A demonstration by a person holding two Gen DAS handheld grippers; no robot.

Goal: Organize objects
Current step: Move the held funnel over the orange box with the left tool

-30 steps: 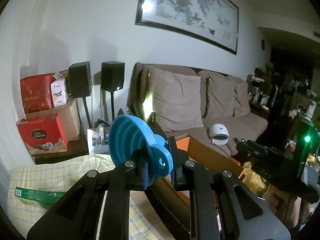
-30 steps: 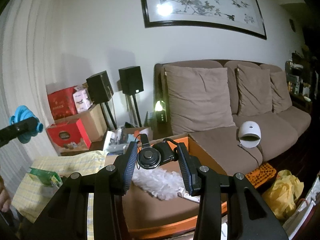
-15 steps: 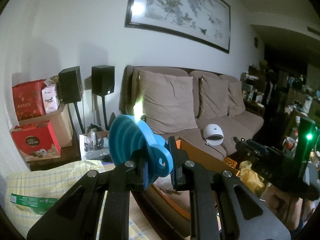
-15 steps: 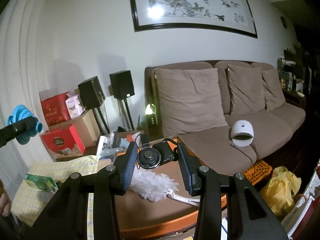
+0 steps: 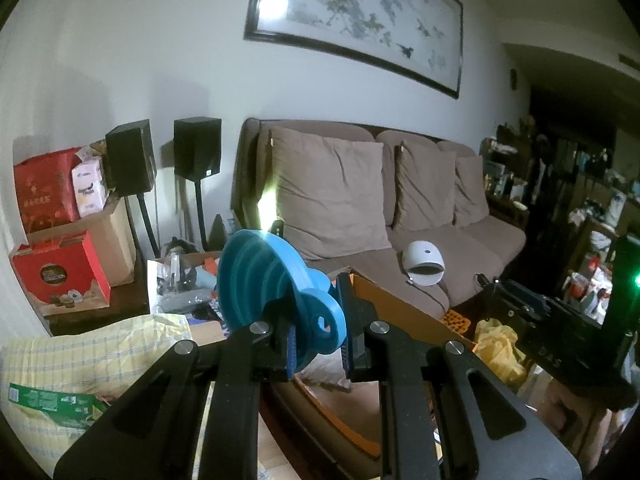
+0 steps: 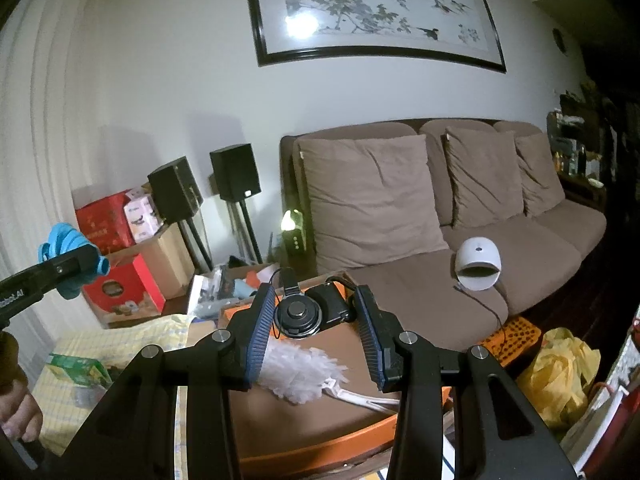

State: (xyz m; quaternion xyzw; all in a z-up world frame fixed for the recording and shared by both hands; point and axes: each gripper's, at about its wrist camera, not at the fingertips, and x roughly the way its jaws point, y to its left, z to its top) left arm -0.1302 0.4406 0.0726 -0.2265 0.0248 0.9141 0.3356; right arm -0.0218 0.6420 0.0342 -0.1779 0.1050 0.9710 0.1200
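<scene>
My left claw (image 5: pixel 318 340) pinches the blue funnel (image 5: pixel 272 280), held up in the air | my right claw (image 6: pixel 316 334) clamps black headphones (image 6: pixel 298 314) above the orange box (image 6: pixel 320 436) with a duster (image 6: pixel 300 372)

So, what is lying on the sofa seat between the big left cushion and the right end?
A white domed device with a cable, seen in both wrist views.

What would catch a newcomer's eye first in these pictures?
The bright blue collapsible silicone funnel, clamped in the left hand-held gripper, fills the near view. Black on-ear headphones sit between the right hand-held gripper fingers, above a white fluffy duster in an orange-rimmed cardboard box.
</scene>
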